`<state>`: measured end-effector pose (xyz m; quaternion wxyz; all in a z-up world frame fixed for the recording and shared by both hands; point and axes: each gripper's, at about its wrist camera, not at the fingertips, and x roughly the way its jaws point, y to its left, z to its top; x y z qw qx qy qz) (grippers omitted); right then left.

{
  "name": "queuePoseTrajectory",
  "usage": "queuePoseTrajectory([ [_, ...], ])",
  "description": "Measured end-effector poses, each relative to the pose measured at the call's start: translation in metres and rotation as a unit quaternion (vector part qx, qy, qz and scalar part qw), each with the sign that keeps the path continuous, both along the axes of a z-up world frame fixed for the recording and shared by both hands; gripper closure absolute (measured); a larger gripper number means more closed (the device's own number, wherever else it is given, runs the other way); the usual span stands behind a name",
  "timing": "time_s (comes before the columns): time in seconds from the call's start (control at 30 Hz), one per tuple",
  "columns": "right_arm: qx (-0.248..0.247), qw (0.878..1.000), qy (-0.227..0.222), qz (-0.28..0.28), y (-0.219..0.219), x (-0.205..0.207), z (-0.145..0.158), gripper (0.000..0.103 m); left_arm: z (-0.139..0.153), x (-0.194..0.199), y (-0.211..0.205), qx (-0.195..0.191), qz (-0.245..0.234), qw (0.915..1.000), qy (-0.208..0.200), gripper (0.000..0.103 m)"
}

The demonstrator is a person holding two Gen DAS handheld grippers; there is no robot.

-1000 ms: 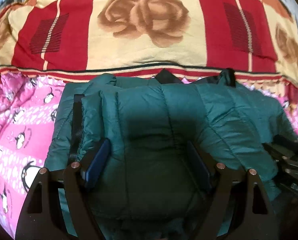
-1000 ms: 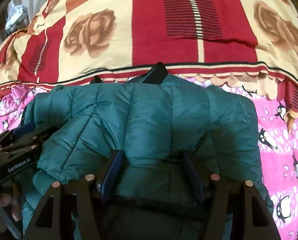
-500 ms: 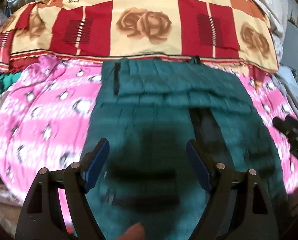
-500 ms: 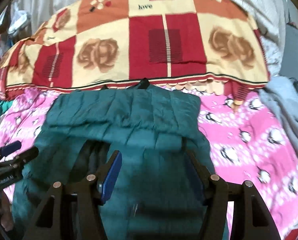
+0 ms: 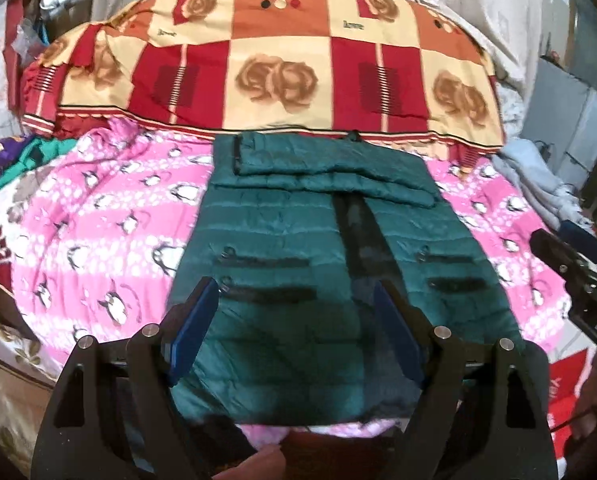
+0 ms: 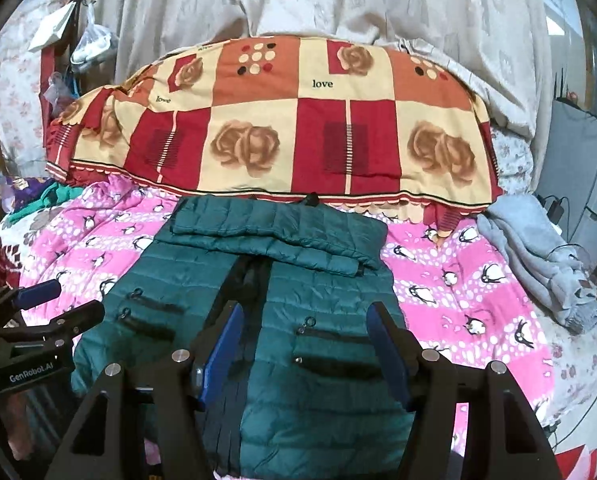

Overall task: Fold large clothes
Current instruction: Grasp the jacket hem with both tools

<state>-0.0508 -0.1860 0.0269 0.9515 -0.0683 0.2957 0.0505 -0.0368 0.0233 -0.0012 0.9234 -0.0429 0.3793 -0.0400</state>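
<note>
A dark green quilted puffer jacket [image 5: 298, 240] lies flat, front up, on a pink penguin-print sheet [image 5: 110, 216]; its sleeves are folded across the top near the collar, and its front is open down the middle. It also shows in the right wrist view [image 6: 298, 292]. My left gripper [image 5: 296, 320] is open and empty, held above the jacket's hem. My right gripper [image 6: 304, 340] is open and empty, above the jacket's right pockets. Each gripper shows at the edge of the other's view.
A red, orange and cream rose-pattern blanket [image 6: 282, 136] is heaped behind the jacket. A grey garment [image 6: 538, 248] lies at the right bed edge. Green and purple clothes [image 5: 26, 156] lie at the far left. A pale curtain [image 6: 298, 0] hangs behind.
Both grippers have pulled back and up from the folded sleeves at the jacket's top, so the whole jacket and bed now show. Both stay open.
</note>
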Motion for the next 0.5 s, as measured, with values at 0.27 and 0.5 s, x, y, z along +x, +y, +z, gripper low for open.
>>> queuePoseTrajectory([
  [0.27,0.004,1.000,-0.001,-0.012,-0.009,-0.008,0.004,0.041,0.014,-0.014,-0.018,-0.001,-0.018,0.9997,-0.014,0.023],
  [0.5,0.007,1.000,-0.001,-0.014,-0.019,-0.012,0.006,0.041,0.021,-0.023,-0.028,0.035,-0.016,0.9985,-0.039,0.023],
])
